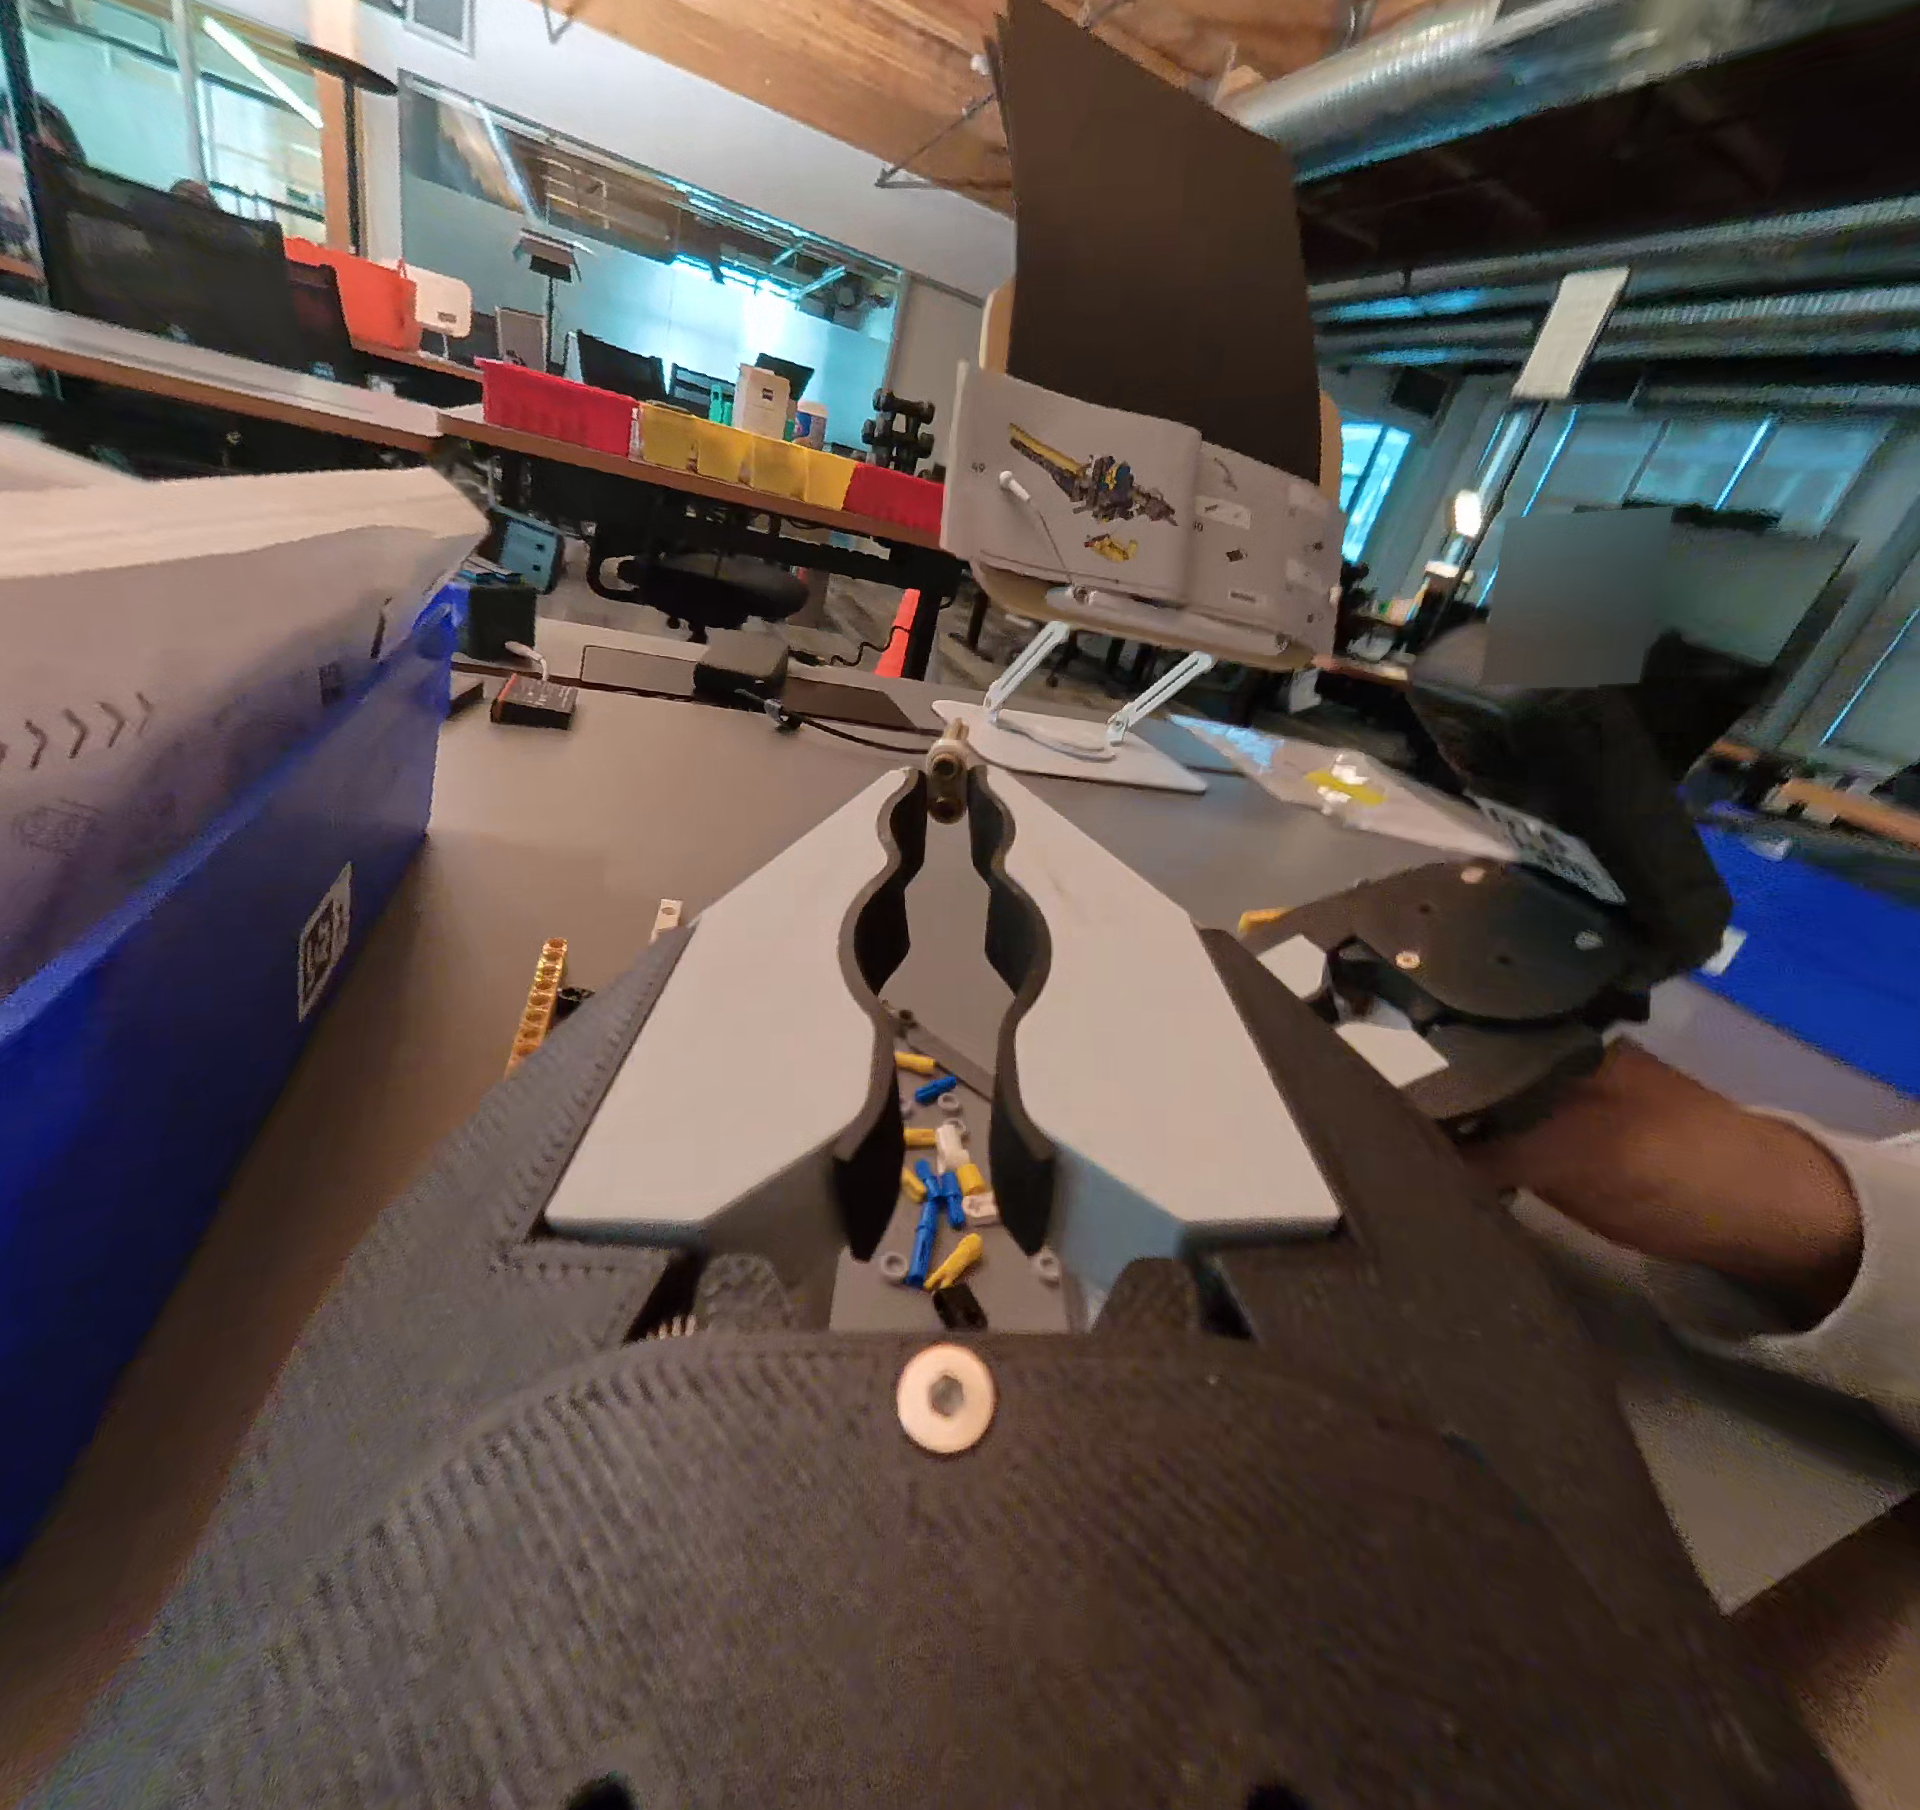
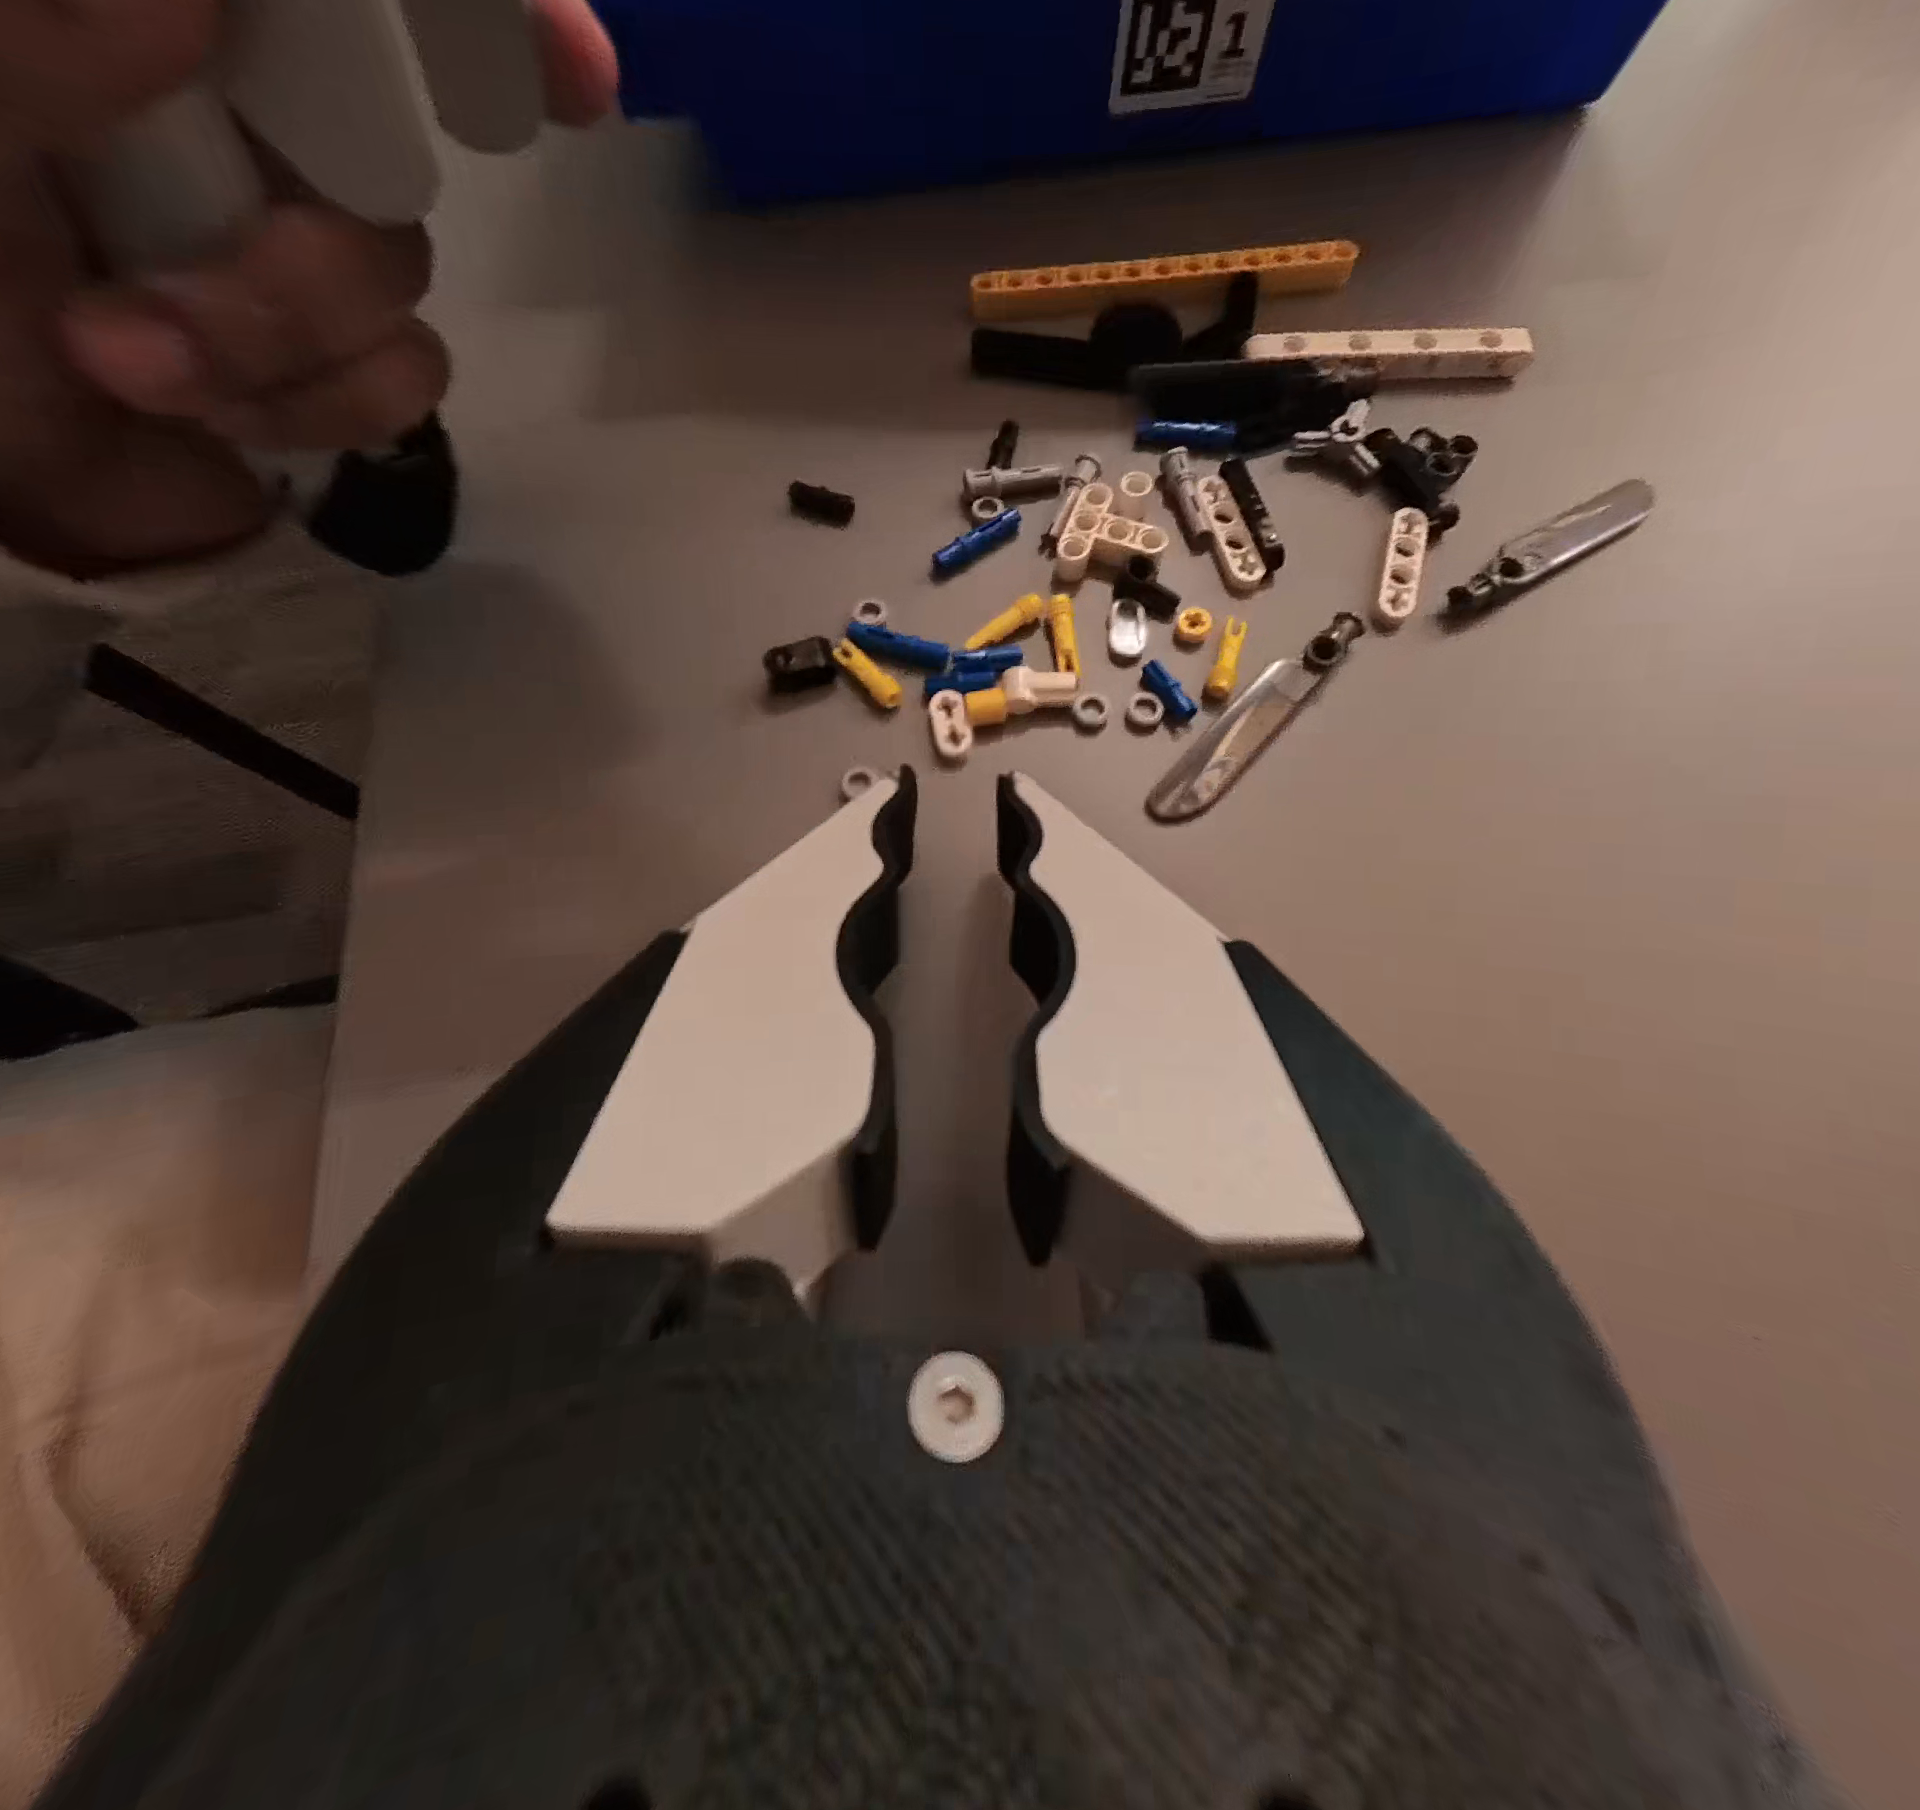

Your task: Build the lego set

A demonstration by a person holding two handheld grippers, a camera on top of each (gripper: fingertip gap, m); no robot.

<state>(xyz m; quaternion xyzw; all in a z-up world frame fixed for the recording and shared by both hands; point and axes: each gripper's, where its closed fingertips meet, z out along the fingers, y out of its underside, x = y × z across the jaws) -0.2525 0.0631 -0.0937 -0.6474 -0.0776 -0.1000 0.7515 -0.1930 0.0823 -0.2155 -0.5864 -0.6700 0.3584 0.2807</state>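
Note:
My left gripper point(image 1: 945, 786) is raised above the table and shut on a small dark pin point(image 1: 947, 761) that sticks out past its tips. Below it, between its fingers, lie loose blue, yellow and grey pins point(image 1: 940, 1189). My right gripper point(image 2: 956, 794) is open with a narrow gap and empty, just short of the pile of small pieces point(image 2: 1039, 659) on the grey table. A long yellow beam point(image 2: 1164, 277), a white beam point(image 2: 1392, 352) and two clear blade parts point(image 2: 1236, 737) lie around the pile. A grey ring point(image 2: 858, 781) sits by the right gripper's left fingertip.
A blue bin point(image 2: 1039, 46) with a square marker stands behind the pile, and at the left in the left wrist view point(image 1: 208, 981). An instruction booklet on a stand point(image 1: 1101, 493) and a plastic bag point(image 1: 1330, 784) are farther back. A hand point(image 2: 208, 306) is at upper left. Tip to tip, the grippers are about 15 centimeters apart. Between my right fingertips and the white beam point(image 2: 1392, 352) there is roughly 15 centimeters.

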